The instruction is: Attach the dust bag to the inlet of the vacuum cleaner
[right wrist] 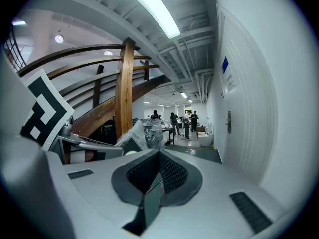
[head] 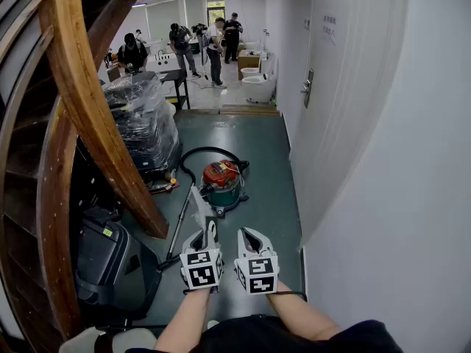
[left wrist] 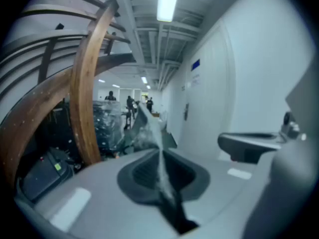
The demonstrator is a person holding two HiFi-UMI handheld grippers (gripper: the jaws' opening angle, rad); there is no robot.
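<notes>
Greyish flat dust bag (head: 200,206), upright

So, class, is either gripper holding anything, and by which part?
The left gripper is shut on the dust bag, pinching its lower edge so the bag stands up from the jaws. The right gripper is shut with nothing in it.

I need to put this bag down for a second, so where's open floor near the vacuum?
Bare green floor lies between the vacuum cleaner and the white wall, and beyond it toward the far threshold. The left is crowded: hose, wrapped stack, wooden beam, black case.
</notes>
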